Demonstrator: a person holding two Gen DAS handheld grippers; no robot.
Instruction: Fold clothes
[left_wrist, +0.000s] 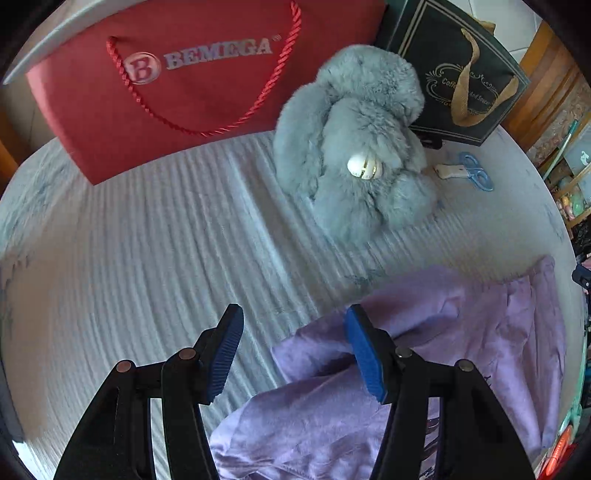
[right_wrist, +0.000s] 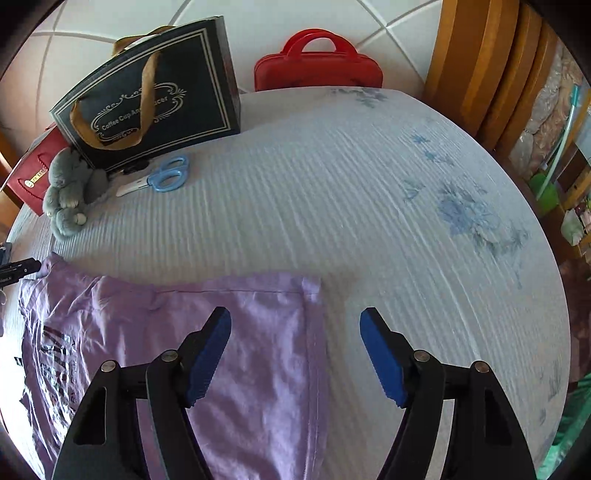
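A lilac T-shirt lies rumpled on the pale ribbed bedspread. My left gripper is open above the shirt's left edge, its right finger over the cloth and its left over bare bedspread. In the right wrist view the shirt lies flatter, its hem edge running down the middle and dark print at the far left. My right gripper is open and empty over that hem edge, its left finger over the cloth and its right over the bedspread.
A grey plush toy, a red BEMEGA bag, a dark gift bag and blue scissors sit at the back. A red case stands behind the bed. Wooden furniture is to the right.
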